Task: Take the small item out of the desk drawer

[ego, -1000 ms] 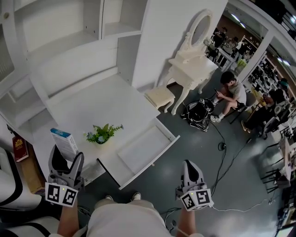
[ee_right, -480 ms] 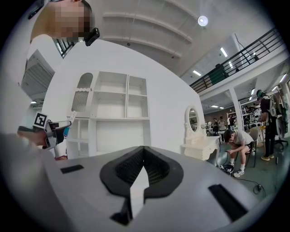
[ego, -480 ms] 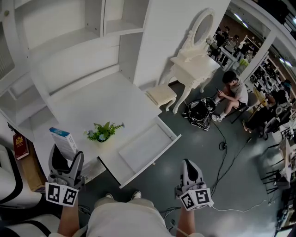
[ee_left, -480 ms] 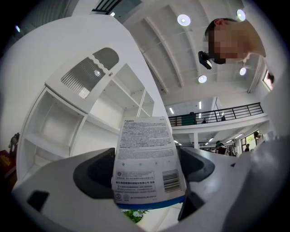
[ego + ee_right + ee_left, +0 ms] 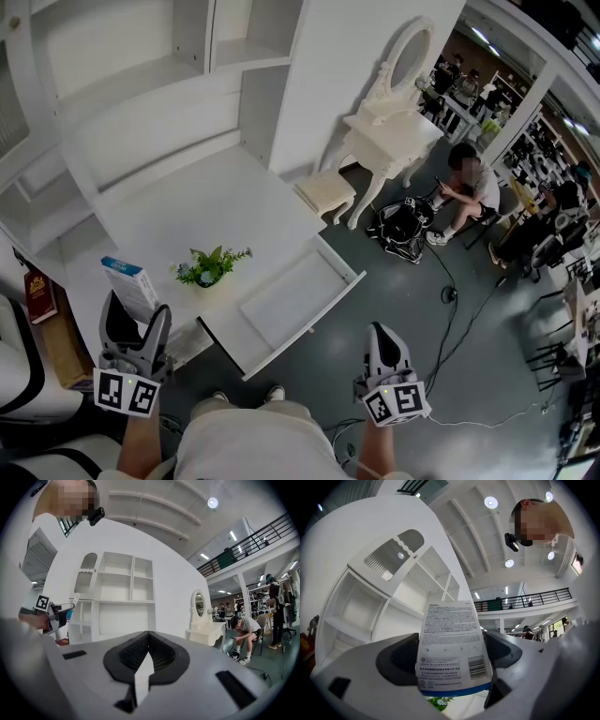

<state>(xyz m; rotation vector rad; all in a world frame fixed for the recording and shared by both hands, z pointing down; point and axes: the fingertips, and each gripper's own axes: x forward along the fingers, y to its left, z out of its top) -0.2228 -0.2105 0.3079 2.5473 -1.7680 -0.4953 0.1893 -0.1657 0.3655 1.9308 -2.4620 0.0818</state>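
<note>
White desk [image 5: 187, 220], its pulled-out drawer [image 5: 349, 278] bare; left gripper [image 5: 134, 319] clamps a white-and-blue printed carton [image 5: 451, 634]; right gripper [image 5: 148, 652] pressed together, empty. Best carry it upright, steadily.

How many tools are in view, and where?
2. The left tool is by the desk's left end, gripping a box. The right tool is over the floor, right of the open drawer, shut and empty. None looks hidden.
</note>
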